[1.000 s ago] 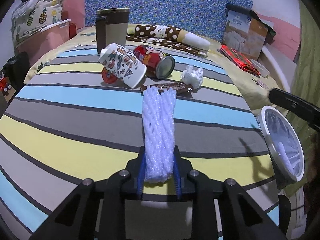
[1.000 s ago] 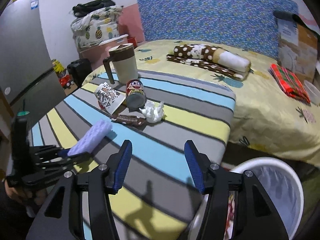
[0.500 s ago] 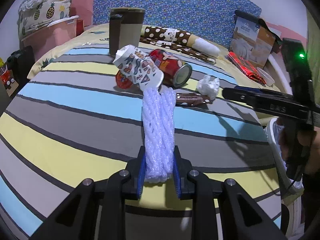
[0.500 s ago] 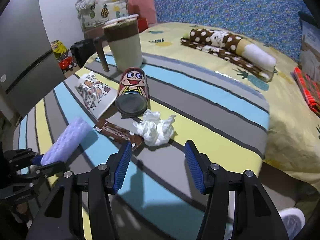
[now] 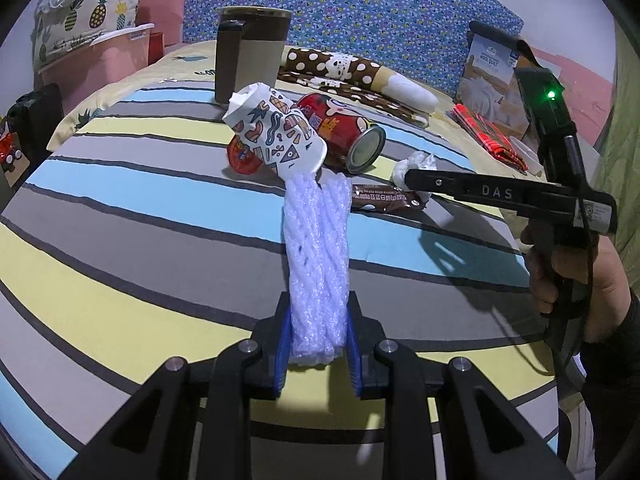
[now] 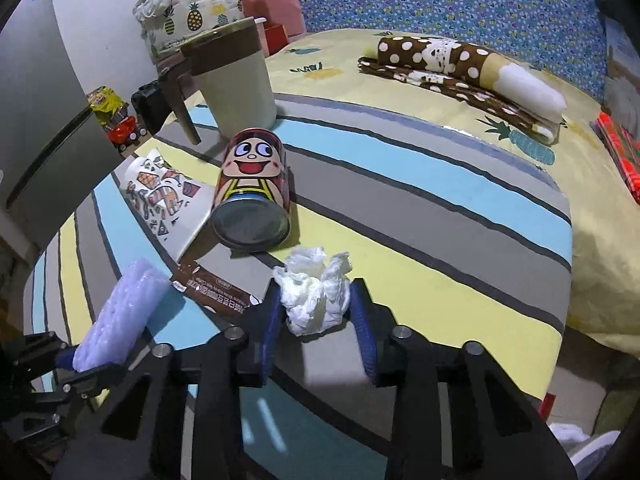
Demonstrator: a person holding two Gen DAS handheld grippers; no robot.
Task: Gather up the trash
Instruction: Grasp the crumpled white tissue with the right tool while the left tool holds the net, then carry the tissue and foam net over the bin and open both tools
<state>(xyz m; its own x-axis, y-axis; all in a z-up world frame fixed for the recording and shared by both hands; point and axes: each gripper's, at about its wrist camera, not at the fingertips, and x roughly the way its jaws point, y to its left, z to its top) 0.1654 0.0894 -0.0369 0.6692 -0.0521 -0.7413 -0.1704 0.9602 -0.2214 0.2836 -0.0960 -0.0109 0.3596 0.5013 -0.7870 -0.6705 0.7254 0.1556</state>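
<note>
Tissue [image 6: 316,288], crumpled and white, lies on the striped table [image 6: 440,216] directly between the blue pads of the right hand-held gripper [image 6: 316,312]. Its jaws have just been closing around the wad and both pads appear to touch it. From the wad, the brown wrapper [image 6: 216,288] lies at 9 o'clock, the red can [image 6: 252,196] at 11 o'clock, the patterned paper cup [image 6: 168,196] beyond. The left hand-held gripper [image 5: 318,344] is clamped on the white foam netting sleeve [image 5: 316,256], long axis pointing to 12 o'clock. Judgement: the right hand is nearer; the next move is a lift.
</note>
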